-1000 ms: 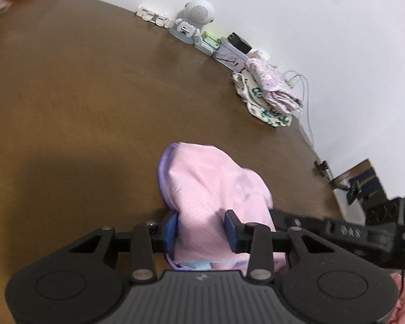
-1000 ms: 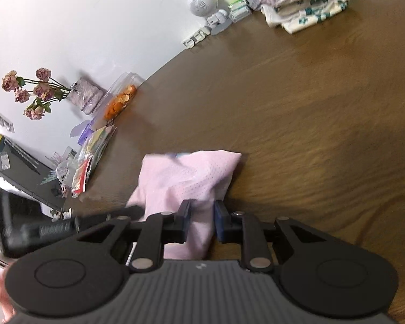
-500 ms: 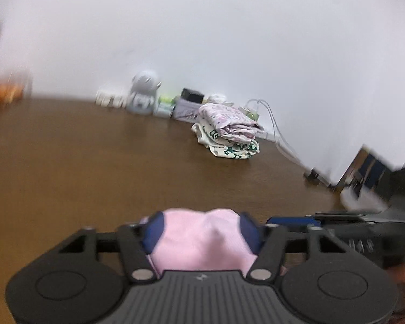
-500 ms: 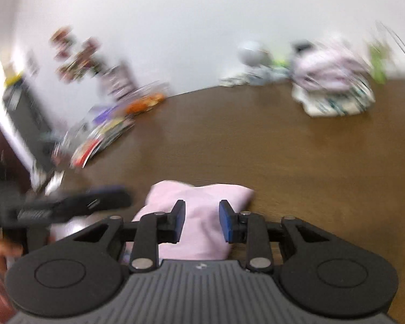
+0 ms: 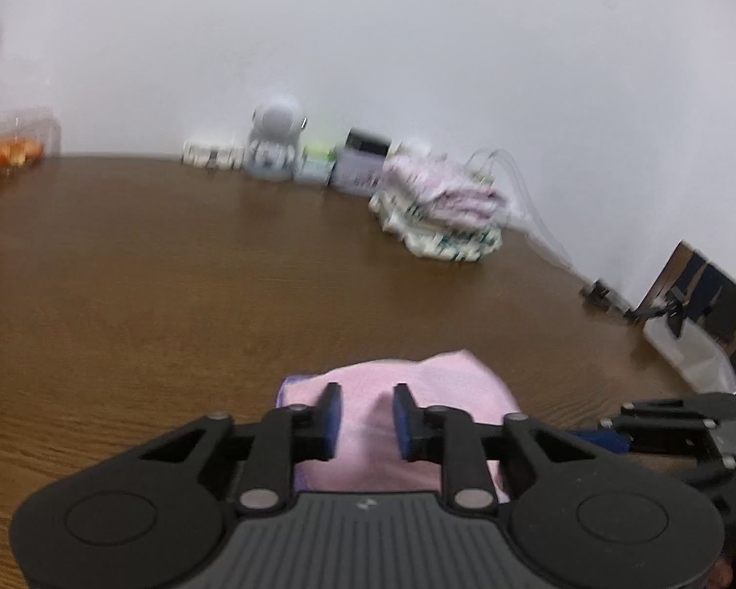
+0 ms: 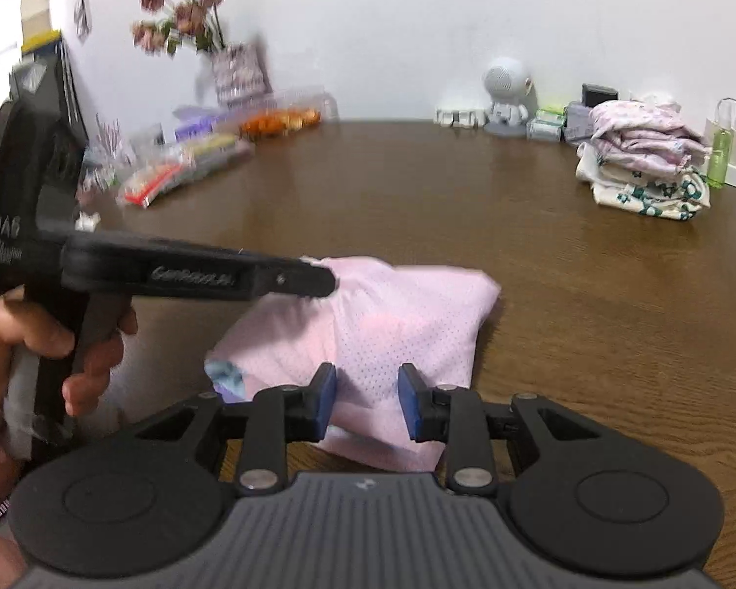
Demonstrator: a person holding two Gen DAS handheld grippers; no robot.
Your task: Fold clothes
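Note:
A folded pink mesh garment (image 6: 387, 314) lies on the brown table (image 6: 564, 265), also in the left wrist view (image 5: 392, 388). My left gripper (image 5: 365, 414) is open, its blue pads apart over the garment's near edge, gripping nothing. Seen from the right wrist view, the left gripper's fingers (image 6: 289, 282) reach over the garment's far left corner. My right gripper (image 6: 366, 395) is open, its pads apart over the garment's near edge. The right gripper's fingers (image 5: 672, 414) show at the garment's right side in the left wrist view.
A stack of folded patterned clothes (image 6: 643, 162) sits at the back right by the wall, also in the left wrist view (image 5: 441, 211). A white toy robot (image 6: 505, 98), small boxes, a green bottle (image 6: 719, 157), flowers (image 6: 181, 14) and packets (image 6: 191, 162) line the back and left edges.
Both grippers tilted up and drew back toward the garment's near edge. The right gripper's jaws opened off the pink garment. The left jaws stay open, now narrower than half a second ago.

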